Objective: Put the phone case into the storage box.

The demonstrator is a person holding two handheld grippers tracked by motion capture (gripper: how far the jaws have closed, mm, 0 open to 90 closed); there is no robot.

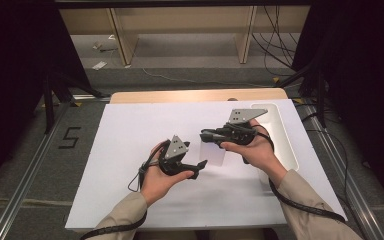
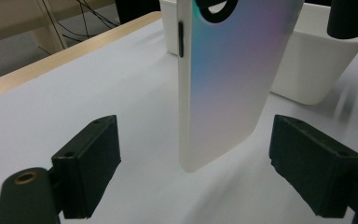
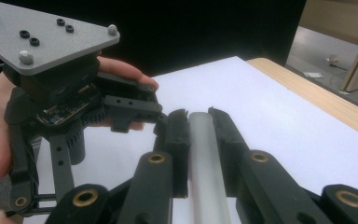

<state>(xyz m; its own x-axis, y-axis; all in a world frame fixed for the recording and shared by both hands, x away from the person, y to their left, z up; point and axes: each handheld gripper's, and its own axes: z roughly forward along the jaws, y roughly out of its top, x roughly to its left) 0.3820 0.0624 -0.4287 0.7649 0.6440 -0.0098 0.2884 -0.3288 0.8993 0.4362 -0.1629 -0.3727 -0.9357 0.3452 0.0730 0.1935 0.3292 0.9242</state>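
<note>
A white phone case [image 1: 213, 153] with an iridescent back [image 2: 228, 79] hangs upright just above the white table sheet [image 1: 130, 150]. My right gripper [image 1: 204, 134] is shut on its top edge; in the right gripper view the case's pale rim [image 3: 204, 154] runs between the closed right gripper [image 3: 198, 116] jaws. My left gripper [image 1: 200, 167] sits low beside the case and is open. In the left gripper view its two black pads [image 2: 91, 161] stand wide on either side of the case's lower end, apart from it. The left gripper [image 3: 140, 98] faces the case from the left.
A white rectangular bin [image 1: 282, 135] stands at the table's right side, just behind the case [image 2: 317, 60]. The wooden table edge [image 1: 195, 95] runs along the back. Cables trail from both grippers toward the person's sleeves.
</note>
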